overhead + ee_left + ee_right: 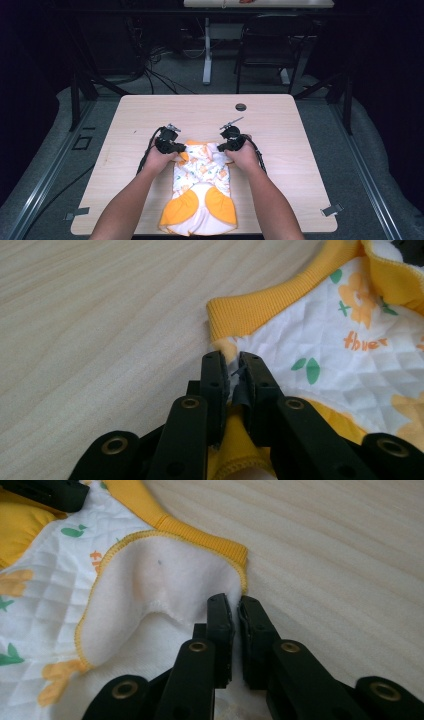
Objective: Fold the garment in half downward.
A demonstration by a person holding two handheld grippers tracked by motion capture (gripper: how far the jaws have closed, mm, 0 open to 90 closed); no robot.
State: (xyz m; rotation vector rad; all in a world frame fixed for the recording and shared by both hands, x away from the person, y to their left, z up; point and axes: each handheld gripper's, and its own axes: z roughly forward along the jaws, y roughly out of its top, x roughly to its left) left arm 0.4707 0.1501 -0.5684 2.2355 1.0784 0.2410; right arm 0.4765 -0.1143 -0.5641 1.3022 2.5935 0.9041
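Quilted white-and-yellow baby garment (202, 192) lies on the wooden table (280, 130), its far corners caught between the jaws. Left gripper (234, 367) is clenched on the yellow-ribbed edge; right gripper (234, 611) pinches the white fleecy corner.

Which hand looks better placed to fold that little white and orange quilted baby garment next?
Neither clearly: likely both together. The left gripper pinches the white and orange quilted baby garment at one top corner, the right gripper at the other, evenly spaced.
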